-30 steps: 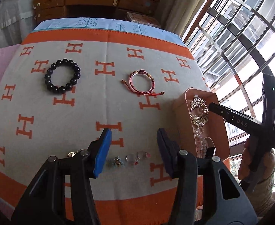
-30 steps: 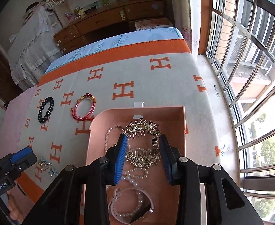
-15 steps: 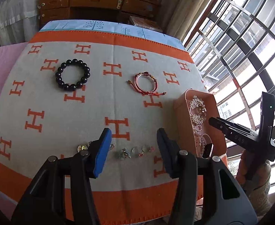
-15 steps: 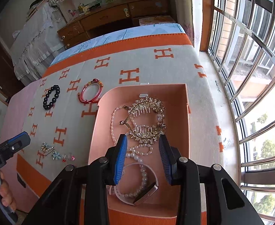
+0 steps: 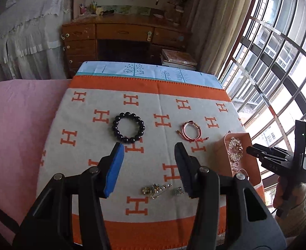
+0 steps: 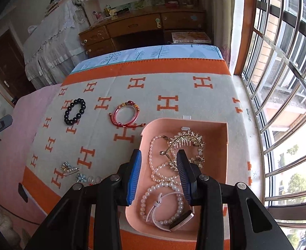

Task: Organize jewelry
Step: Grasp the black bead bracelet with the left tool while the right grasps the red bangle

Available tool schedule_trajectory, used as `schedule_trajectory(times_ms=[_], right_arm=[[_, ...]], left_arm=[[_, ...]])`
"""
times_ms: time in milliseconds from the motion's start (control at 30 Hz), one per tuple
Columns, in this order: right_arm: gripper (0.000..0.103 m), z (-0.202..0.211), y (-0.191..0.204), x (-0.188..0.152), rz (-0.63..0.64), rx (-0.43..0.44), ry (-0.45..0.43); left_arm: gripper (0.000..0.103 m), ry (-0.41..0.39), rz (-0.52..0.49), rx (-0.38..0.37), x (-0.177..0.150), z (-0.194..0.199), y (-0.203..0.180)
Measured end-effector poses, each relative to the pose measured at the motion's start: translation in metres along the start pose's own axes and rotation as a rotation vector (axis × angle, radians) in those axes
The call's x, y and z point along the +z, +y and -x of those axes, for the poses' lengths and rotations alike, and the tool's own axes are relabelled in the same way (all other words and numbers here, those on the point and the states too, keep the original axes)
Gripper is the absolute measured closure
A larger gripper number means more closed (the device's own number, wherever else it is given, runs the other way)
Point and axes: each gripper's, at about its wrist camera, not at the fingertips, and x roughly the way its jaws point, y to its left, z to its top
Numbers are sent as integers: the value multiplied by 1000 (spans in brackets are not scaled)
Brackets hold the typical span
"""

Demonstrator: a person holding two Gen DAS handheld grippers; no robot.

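A pink tray (image 6: pixel 221 133) at the blanket's right holds a gold tiara (image 6: pixel 191 141), pearl strands (image 6: pixel 165 185) and a white watch (image 6: pixel 180 225); it also shows in the left wrist view (image 5: pixel 255 166). A black bead bracelet (image 5: pixel 128 130) (image 6: pixel 74 111) and a red cord bracelet (image 5: pixel 191 133) (image 6: pixel 124 116) lie on the blanket. Small brooches and rings (image 5: pixel 157 188) (image 6: pixel 69 168) lie near the front edge. My left gripper (image 5: pixel 148 168) is open and empty above the blanket. My right gripper (image 6: pixel 159 175) is open and empty above the tray; it shows in the left wrist view (image 5: pixel 255 153).
The orange-and-grey H-pattern blanket (image 5: pixel 103 145) covers the table. A pink cloth (image 5: pixel 17 125) lies at the left. A wooden desk (image 5: pixel 121 35) stands behind, with books (image 5: pixel 178 59) beside it. A barred window (image 6: pixel 278 83) runs along the right.
Both grippers have pulled back and risen, so more of the room and blanket shows. Both stay open and empty. The jewelry has not moved.
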Motion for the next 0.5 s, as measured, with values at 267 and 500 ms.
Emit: schedule_trajectory(times_ms=[267, 500], right_arm=[[68, 13, 37, 67, 76, 13, -26], [68, -4, 58, 126, 86, 36, 12]], left_arm=[[56, 25, -61, 69, 42, -7, 3], [54, 65, -45, 99, 80, -41, 28]])
